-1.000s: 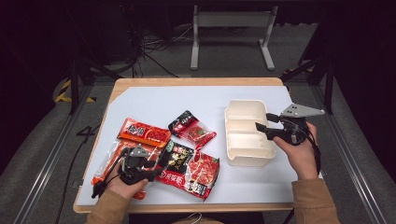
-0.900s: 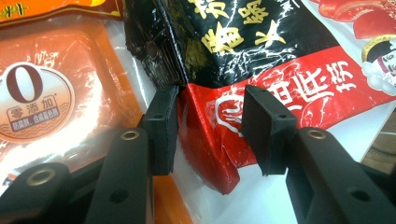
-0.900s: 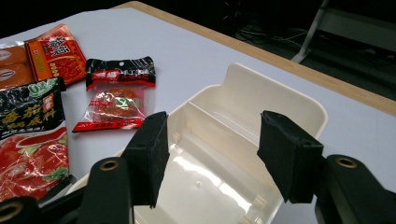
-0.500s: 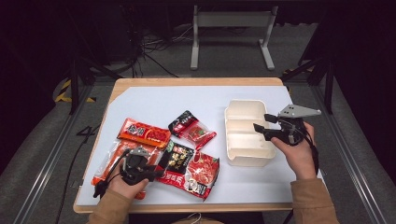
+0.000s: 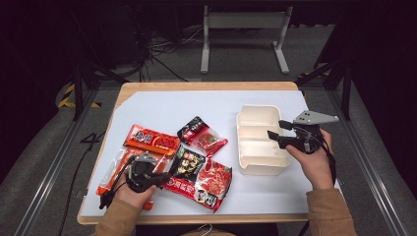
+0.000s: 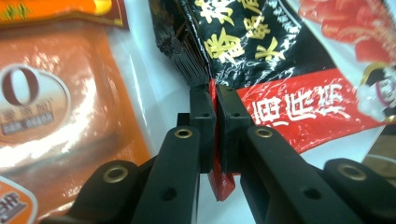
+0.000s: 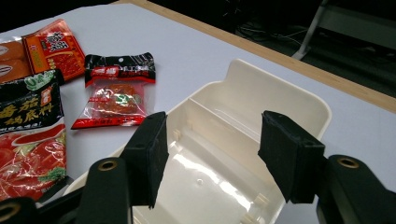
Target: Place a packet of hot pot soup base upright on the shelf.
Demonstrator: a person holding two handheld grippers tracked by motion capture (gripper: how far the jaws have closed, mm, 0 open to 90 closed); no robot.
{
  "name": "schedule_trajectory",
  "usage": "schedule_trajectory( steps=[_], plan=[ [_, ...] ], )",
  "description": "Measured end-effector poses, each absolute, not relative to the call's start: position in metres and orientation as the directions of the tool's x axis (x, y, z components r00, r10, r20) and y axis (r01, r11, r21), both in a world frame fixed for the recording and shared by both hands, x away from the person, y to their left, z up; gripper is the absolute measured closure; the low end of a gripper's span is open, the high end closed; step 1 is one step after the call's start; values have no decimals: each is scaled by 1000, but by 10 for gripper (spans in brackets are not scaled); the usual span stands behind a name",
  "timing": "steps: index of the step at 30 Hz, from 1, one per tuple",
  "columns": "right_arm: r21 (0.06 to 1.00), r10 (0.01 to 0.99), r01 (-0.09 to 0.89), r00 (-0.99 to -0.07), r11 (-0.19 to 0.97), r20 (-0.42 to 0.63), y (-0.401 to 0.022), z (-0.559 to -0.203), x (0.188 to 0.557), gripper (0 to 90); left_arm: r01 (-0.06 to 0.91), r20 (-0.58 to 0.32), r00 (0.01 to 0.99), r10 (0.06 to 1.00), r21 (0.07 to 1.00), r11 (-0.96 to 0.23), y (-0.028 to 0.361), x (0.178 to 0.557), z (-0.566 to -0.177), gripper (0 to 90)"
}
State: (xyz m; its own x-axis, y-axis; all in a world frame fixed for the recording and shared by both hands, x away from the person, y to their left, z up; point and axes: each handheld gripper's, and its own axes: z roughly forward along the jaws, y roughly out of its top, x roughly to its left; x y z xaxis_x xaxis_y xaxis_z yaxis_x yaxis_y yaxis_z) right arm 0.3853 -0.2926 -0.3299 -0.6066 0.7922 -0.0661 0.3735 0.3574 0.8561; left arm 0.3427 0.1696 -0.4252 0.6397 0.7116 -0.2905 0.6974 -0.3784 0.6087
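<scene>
A large black-and-red sauce packet point(image 5: 199, 174) point(image 6: 289, 102) lies near the table's front edge. My left gripper point(image 5: 164, 179) point(image 6: 215, 93) has just been closing, and its jaws now pinch the packet's red left edge. A cream box point(image 5: 260, 140) point(image 7: 261, 88) with compartments stands open and empty at the right. Over the box's right rim my right gripper point(image 5: 274, 135) point(image 7: 212, 140) hangs open, with nothing between its pads.
A small black-and-red packet point(image 5: 201, 136) point(image 7: 116, 95) lies left of the box. An orange-red packet point(image 5: 151, 140) point(image 7: 53, 46) and a pale orange packet point(image 5: 113, 169) point(image 6: 56, 107) lie at the left, by my left hand. Bare white table cover point(image 5: 196, 101) stretches behind them.
The left gripper's jaws have closed onto the edge of the large packet. Both hands have stayed where they were.
</scene>
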Motion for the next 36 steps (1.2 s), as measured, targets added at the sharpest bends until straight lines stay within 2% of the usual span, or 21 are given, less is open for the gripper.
schedule_trajectory(
  steps=[8,22,36],
  plan=[
    [856,798,376,-599,354,-67,-295,-330,384,423,659,-281,650,707,671,-340,168,342,-410,885],
    [865,806,367,-589,342,-68,-300,-327,376,427,532,-206,707,677,786,-315,157,340,-369,886],
    [887,798,337,-600,315,-56,-302,-317,365,429,353,-68,772,632,872,-338,144,329,-324,884]
  ],
)
